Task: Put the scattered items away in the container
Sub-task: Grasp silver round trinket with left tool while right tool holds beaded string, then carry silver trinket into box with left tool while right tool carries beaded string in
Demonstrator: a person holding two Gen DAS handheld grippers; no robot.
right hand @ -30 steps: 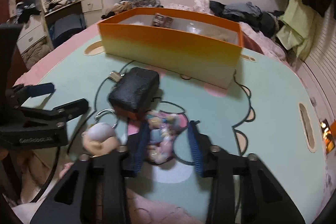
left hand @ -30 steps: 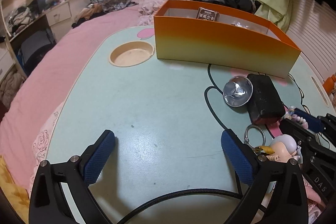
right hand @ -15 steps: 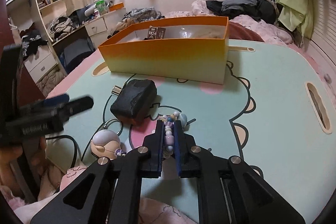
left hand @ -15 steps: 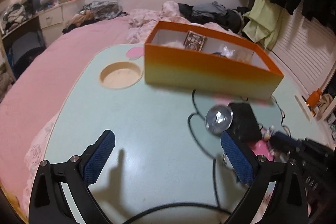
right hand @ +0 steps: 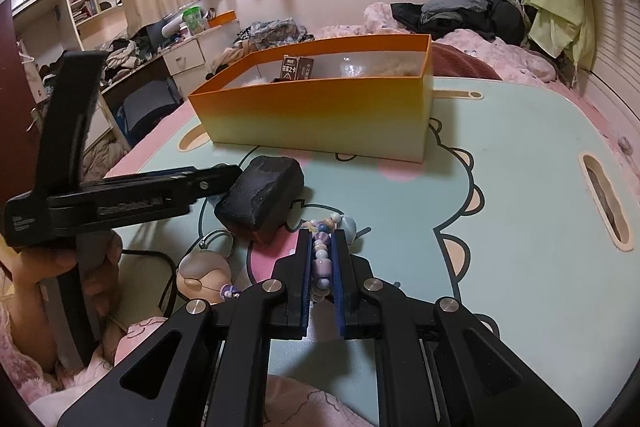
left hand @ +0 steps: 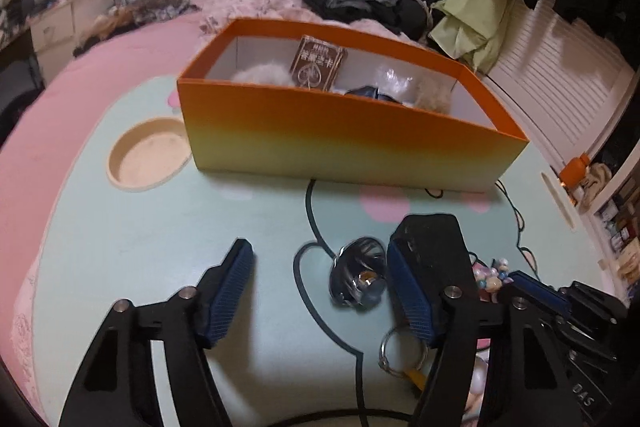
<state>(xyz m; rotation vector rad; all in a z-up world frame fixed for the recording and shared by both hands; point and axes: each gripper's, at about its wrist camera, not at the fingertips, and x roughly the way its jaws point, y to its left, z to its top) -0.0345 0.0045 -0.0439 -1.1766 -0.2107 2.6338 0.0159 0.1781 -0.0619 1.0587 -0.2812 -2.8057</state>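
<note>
An orange box (left hand: pixel 340 131) stands at the back of the teal table and holds a brown card pack (left hand: pixel 318 63) and fluffy items. My left gripper (left hand: pixel 320 251) is low over the table with its jaws closing. A shiny silver round thing (left hand: pixel 358 277) lies between them near the right finger, and no pad presses on it. A black pouch (left hand: pixel 436 239) lies just outside that finger. My right gripper (right hand: pixel 323 235) is shut on a string of pastel beads (right hand: pixel 322 263). To the left of the right gripper lie a doll-head charm (right hand: pixel 202 271) and the black pouch (right hand: pixel 264 195).
A metal key ring (left hand: pixel 400 347) lies under my left gripper's right finger. The table has a round cream recess (left hand: pixel 148 155) left of the box and a slot (right hand: pixel 606 199) at its right edge. A black cable crosses the near table. A pink bed surrounds it.
My left gripper has swung right and its jaws have narrowed around the silver thing. My right gripper has shut on the beads and rolled a little.
</note>
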